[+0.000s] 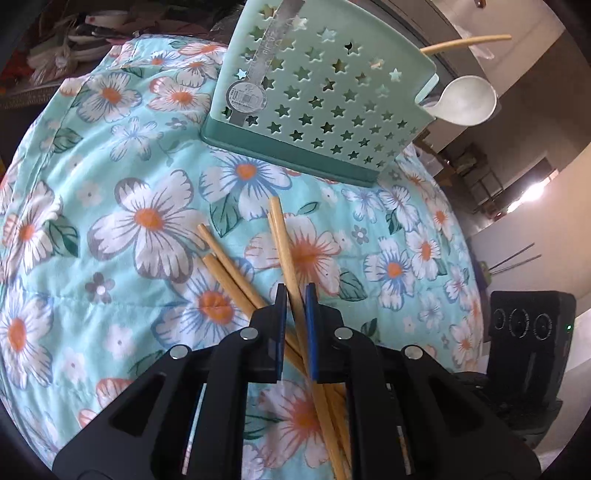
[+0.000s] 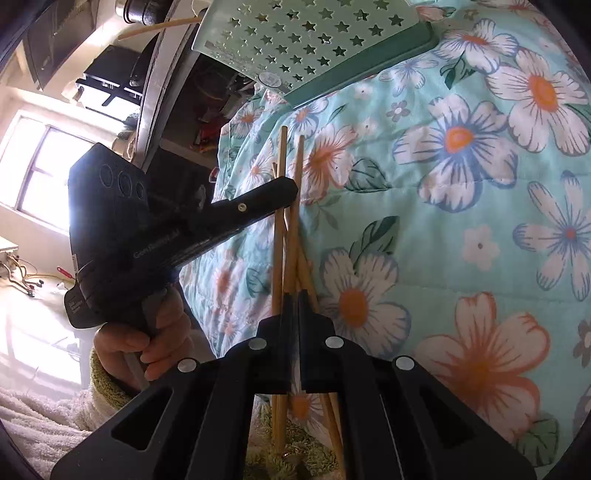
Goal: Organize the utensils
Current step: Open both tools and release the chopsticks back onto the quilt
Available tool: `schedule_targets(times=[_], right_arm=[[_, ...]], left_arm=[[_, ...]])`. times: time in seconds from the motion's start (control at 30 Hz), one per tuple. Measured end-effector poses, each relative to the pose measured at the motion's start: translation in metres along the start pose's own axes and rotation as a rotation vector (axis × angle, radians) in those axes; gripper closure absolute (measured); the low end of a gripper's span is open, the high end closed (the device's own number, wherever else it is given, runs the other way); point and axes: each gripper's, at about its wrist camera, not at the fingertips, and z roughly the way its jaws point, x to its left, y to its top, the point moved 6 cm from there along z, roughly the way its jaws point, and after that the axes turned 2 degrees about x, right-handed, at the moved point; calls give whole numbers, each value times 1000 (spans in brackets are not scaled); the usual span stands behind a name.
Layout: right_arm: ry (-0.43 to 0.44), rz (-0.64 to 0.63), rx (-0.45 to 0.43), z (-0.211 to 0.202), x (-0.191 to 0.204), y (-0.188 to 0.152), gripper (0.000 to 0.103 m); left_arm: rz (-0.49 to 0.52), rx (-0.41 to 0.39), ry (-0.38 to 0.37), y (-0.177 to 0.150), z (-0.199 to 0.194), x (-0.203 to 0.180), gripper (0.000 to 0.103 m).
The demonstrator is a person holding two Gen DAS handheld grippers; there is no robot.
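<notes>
Several wooden chopsticks (image 1: pixel 236 273) lie crossed on a floral cloth (image 1: pixel 122 177). My left gripper (image 1: pixel 295 291) is shut on one chopstick (image 1: pixel 284 240), which points toward a mint green utensil holder (image 1: pixel 325 96) with star-shaped holes. A white spoon (image 1: pixel 465 99) and a chopstick (image 1: pixel 465 42) stick out of the holder. In the right wrist view, my right gripper (image 2: pixel 294 295) is shut on the near ends of the chopsticks (image 2: pixel 291 229). The left gripper (image 2: pixel 284 199) reaches in from the left and touches the same bundle. The holder (image 2: pixel 314 33) lies at the top.
The floral cloth (image 2: pixel 461 221) covers a rounded padded surface that drops off at the edges. A hand (image 2: pixel 147 343) holds the left gripper's handle. A window and room clutter show to the left in the right wrist view.
</notes>
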Motion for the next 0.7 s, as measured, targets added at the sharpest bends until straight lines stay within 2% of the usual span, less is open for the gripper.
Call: schedule_targets(times=[0.07,0.17,0.23,0.4,0.47,0.5,0.53,0.7], right_arm=[[-63,2,-34,-4,-6,6,100],[-95,38,-77,-17,-20,12,100],[-148,46,-115,-26,-29,16,100],[-194,83,-150,-36,-42,20,99],[-200,90,-143,-36,-46,19,98],[-203,90,-141,-34,-47,19,96],[-199,90,-140,-34,-47,19,92],[-178,51,-140,-29,-35,19,67]], left_arm=[[34,-8,29,1,-2,1,95],[42,-15,34,3,-7,5,95],[43,-20,49,3,-11,11,95],[39,-46,57,1,-29,22,92],[39,-50,63,-1,-34,25,82],[39,-50,74,-3,-36,27,72],[38,-50,84,-5,-37,29,65],[-1,-42,118,-17,-31,44,43]])
